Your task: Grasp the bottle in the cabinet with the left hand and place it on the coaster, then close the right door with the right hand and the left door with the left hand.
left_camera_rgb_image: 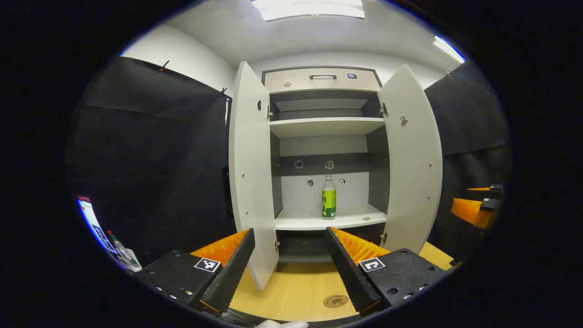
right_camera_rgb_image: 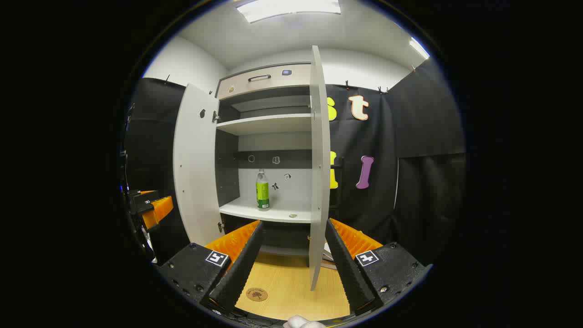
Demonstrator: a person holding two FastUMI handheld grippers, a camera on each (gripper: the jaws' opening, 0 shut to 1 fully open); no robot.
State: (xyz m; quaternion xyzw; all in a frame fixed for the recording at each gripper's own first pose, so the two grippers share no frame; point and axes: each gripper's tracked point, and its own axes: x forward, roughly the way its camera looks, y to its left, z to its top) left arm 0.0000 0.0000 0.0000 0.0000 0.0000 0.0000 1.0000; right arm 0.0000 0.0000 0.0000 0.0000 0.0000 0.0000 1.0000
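Bottle (left_camera_rgb_image: pixel 329 197) with a green label, its print too small to read, stands in the cabinet (left_camera_rgb_image: pixel 326 126); both grippers' jaws gape, holding nothing

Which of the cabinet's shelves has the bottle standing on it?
The lower shelf. The bottle with the green label stands upright on it, near the middle, while the upper shelf above carries nothing that I can see.

Black gripper blocks (left_camera_rgb_image: pixel 291 273) bear square markers, screws and serrated fingers (left_camera_rgb_image: pixel 230 273).
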